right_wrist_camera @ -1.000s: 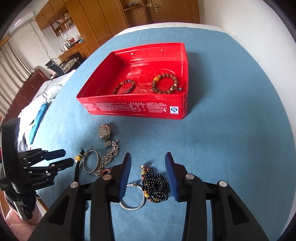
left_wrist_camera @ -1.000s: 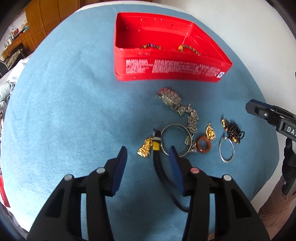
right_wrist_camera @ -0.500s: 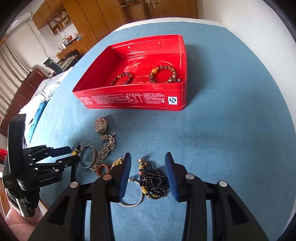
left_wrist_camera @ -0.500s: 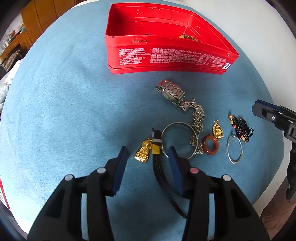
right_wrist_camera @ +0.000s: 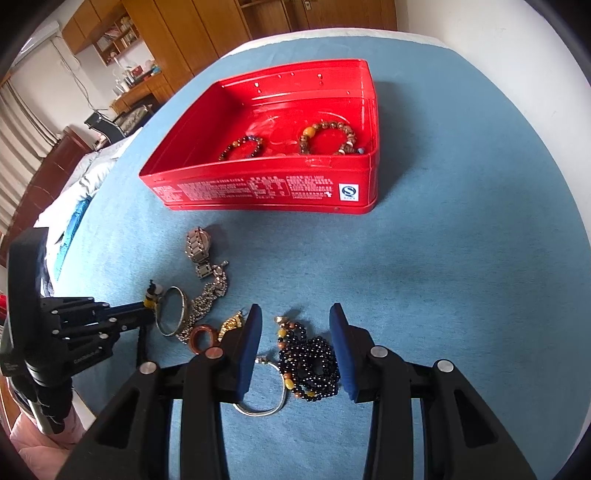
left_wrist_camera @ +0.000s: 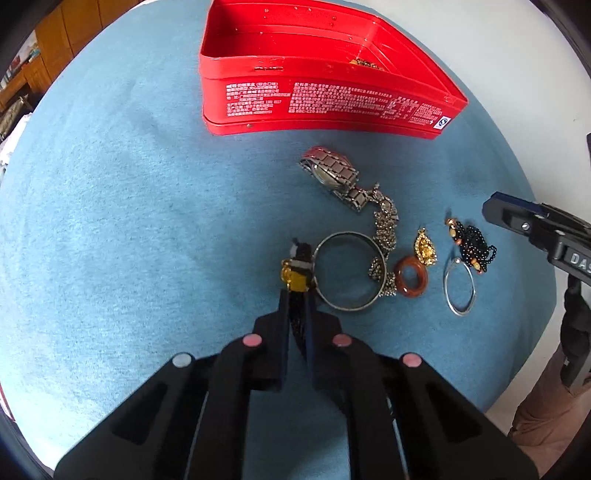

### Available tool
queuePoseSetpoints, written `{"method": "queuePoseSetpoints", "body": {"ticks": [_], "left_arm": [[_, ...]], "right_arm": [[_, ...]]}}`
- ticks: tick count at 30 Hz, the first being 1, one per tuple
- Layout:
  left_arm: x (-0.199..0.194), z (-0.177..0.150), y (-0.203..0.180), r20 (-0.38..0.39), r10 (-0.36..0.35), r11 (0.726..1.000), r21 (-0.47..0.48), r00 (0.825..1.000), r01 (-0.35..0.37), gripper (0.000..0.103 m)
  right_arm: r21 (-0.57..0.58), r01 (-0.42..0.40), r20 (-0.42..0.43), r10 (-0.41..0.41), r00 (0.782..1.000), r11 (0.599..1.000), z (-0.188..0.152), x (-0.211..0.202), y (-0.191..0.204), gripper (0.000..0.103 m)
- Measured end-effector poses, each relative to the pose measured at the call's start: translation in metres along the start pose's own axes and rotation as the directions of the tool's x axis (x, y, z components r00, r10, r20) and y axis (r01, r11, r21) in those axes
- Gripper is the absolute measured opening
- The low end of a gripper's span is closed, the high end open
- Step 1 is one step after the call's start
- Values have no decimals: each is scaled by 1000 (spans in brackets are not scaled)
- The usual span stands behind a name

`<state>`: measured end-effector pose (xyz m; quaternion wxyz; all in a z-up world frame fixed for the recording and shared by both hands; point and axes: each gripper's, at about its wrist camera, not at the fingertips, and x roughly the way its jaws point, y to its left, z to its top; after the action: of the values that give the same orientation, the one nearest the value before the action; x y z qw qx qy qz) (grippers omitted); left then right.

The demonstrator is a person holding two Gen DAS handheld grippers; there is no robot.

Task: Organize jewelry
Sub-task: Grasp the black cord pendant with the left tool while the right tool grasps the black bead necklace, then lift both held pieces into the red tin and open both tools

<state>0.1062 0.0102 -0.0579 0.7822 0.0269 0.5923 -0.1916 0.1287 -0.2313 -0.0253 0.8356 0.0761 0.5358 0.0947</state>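
A red tin (left_wrist_camera: pixel 325 99) (right_wrist_camera: pixel 273 192) stands at the far side of the blue cloth and holds two bead bracelets (right_wrist_camera: pixel 328 138). My left gripper (left_wrist_camera: pixel 295 299) is shut on a black cord necklace with a gold pendant (left_wrist_camera: pixel 293 278), beside a silver bangle (left_wrist_camera: pixel 351 273). My right gripper (right_wrist_camera: pixel 295 328) is open, its fingers either side of a black bead bracelet (right_wrist_camera: pixel 314 365) and a thin silver ring bangle (right_wrist_camera: pixel 262 402).
On the cloth lie a metal watch (left_wrist_camera: pixel 332 175) (right_wrist_camera: pixel 199 245), a silver chain (left_wrist_camera: pixel 386 229), an orange ring (left_wrist_camera: pixel 412 282), and a small gold pendant (left_wrist_camera: pixel 424 249). The cloth's near edge is close behind both grippers. Wooden cabinets (right_wrist_camera: pixel 258 18) stand far back.
My left gripper has moved forward and closed on the black cord by its gold pendant. My right gripper has moved slightly closer over the black beads and stays open.
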Motion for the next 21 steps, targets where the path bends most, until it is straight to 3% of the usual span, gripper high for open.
{"method": "queuePoseSetpoints", "body": {"ticks": [11, 21], "left_arm": [[-42, -12, 10, 101, 0, 1000, -19, 995, 2, 5], [-51, -9, 16, 109, -7, 999, -34, 994, 11, 5]], "right_arm": [[-11, 36, -44, -37, 998, 999, -6, 8, -5, 38], [-25, 52, -105, -55, 993, 998, -17, 16, -11, 38]]}}
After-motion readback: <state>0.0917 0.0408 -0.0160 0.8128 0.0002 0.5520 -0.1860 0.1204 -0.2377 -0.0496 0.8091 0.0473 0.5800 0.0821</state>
